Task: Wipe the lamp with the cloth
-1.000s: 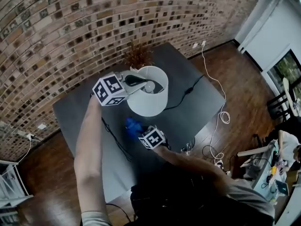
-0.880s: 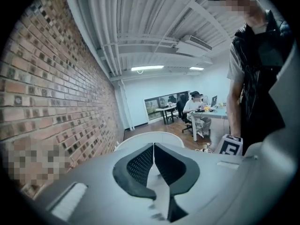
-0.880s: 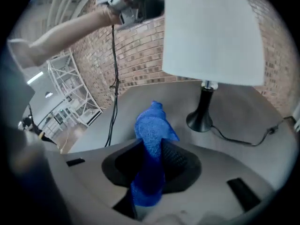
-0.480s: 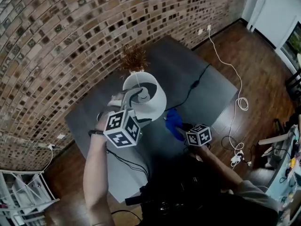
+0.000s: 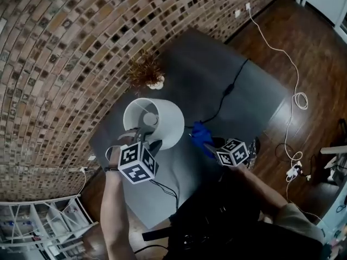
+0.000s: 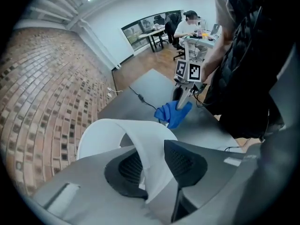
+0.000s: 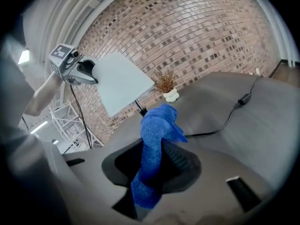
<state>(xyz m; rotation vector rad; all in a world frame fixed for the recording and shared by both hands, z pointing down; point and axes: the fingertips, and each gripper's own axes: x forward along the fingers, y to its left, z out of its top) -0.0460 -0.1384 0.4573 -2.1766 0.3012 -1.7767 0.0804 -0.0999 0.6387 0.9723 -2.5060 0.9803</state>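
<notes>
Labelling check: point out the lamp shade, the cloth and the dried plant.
lamp shade (image 5: 171, 124), head view, outer side wall
cloth (image 7: 153, 138), right gripper view, upright middle fold
dried plant (image 5: 145, 71), head view, twig crown

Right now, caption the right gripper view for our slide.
Right tongs grip blue cloth; left tongs, just closing, hold white lampshade.

Cloth (image 7: 153, 142) fuzzy blue fabric — lampshade (image 5: 171, 127) smooth matt white.

Dark grey tabletop (image 5: 238, 58). On it: white-shaded lamp (image 5: 162, 121), shade tilted; dried plant (image 5: 144, 69) in a small white pot (image 5: 157, 82) near the brick-wall edge; black cable (image 5: 230, 89) running across the surface.
</notes>
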